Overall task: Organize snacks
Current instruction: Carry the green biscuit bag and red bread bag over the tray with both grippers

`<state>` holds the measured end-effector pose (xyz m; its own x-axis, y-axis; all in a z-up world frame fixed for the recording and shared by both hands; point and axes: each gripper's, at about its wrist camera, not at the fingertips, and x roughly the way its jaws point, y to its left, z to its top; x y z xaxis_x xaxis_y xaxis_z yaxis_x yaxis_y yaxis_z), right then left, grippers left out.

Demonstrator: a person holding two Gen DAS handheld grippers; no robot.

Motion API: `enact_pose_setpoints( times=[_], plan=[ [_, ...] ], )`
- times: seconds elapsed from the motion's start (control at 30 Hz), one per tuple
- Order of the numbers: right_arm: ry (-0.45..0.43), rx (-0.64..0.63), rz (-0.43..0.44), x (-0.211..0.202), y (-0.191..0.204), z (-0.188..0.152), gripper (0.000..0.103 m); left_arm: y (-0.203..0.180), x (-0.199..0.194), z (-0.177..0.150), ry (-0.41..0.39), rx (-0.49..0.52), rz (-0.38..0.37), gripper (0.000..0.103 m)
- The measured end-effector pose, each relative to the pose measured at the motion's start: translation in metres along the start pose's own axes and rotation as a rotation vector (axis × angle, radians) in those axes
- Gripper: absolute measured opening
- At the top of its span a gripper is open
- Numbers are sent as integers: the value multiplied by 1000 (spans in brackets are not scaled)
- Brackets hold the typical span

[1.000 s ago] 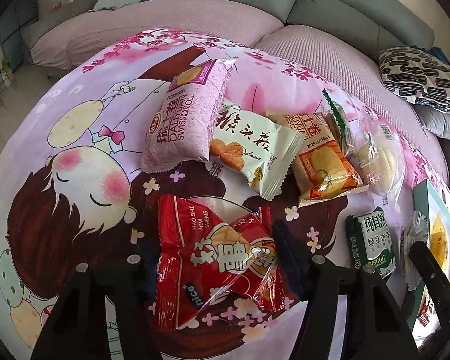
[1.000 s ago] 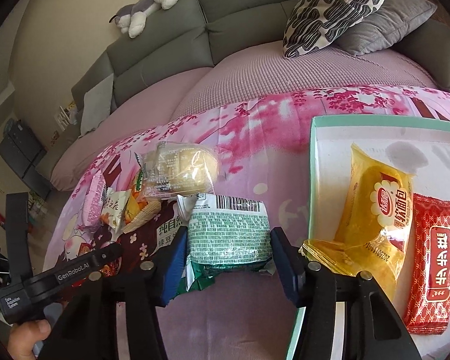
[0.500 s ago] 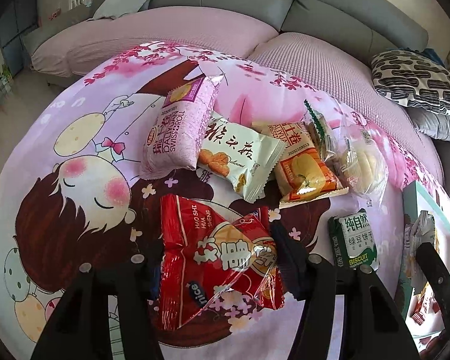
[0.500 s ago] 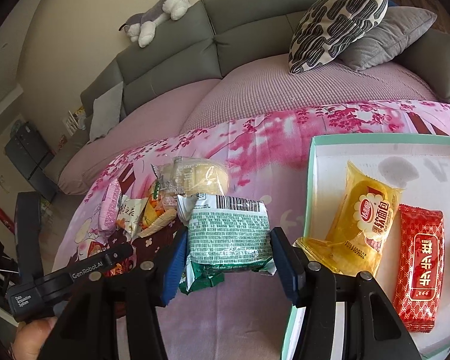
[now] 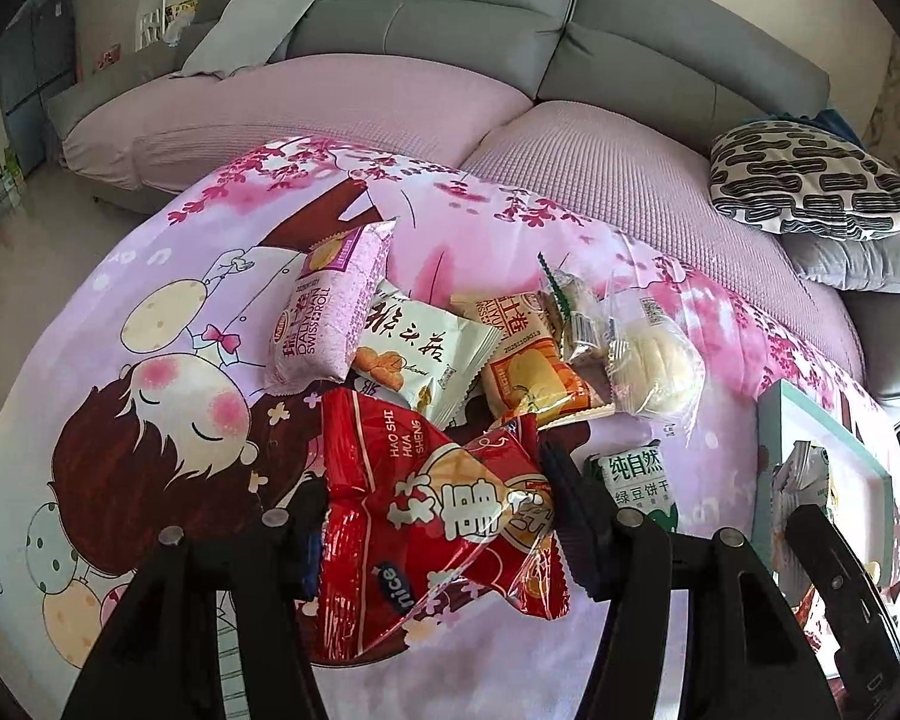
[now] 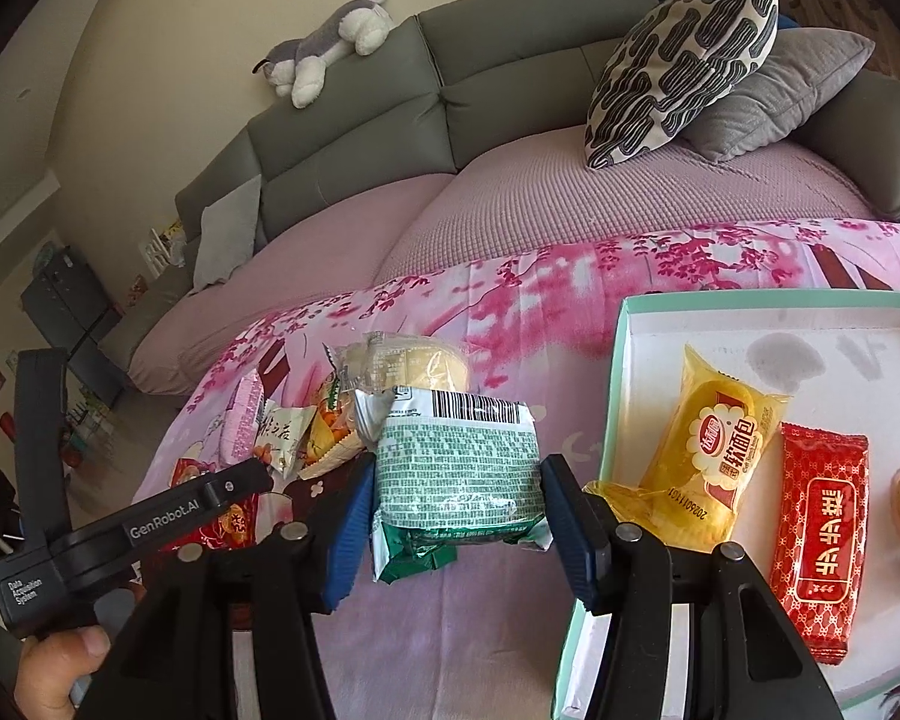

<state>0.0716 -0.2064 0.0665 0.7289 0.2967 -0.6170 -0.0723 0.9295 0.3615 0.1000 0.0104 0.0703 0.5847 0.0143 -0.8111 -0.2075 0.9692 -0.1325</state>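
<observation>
Gripping slick packets — left gripper (image 5: 432, 516) jaws clamp red snack bag (image 5: 432, 516), right gripper (image 6: 453, 525) jaws clamp green biscuit pack (image 6: 456, 468). Risk: crinkly film slips, pack snags tray (image 6: 615, 384) rim, falls onto bench.

A grey sofa (image 6: 498, 78) is curving across the top of both views, its seat lying under a pink quilted cover (image 6: 570, 204), and a cartoon-print cloth (image 5: 150, 372) is spreading over the lower half. A plush toy (image 6: 324, 42) is lying on the sofa back at upper centre of the right view, while a patterned pillow (image 6: 684, 54) is leaning on a grey pillow (image 6: 780, 90) at upper right. Another grey cushion (image 5: 252, 30) is resting at upper left of the left view.
</observation>
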Motion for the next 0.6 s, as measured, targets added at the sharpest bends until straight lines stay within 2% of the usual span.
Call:
enact_pose_setpoints(
  times=[0.23, 0.6],
  plan=[
    [-27, -9, 1, -15, -3, 2, 58, -15, -14, 1, -35, 12, -12, 61],
    [-64, 18, -26, -32, -28, 9, 58, -44, -24, 1, -60, 63, -32, 61]
  ],
)
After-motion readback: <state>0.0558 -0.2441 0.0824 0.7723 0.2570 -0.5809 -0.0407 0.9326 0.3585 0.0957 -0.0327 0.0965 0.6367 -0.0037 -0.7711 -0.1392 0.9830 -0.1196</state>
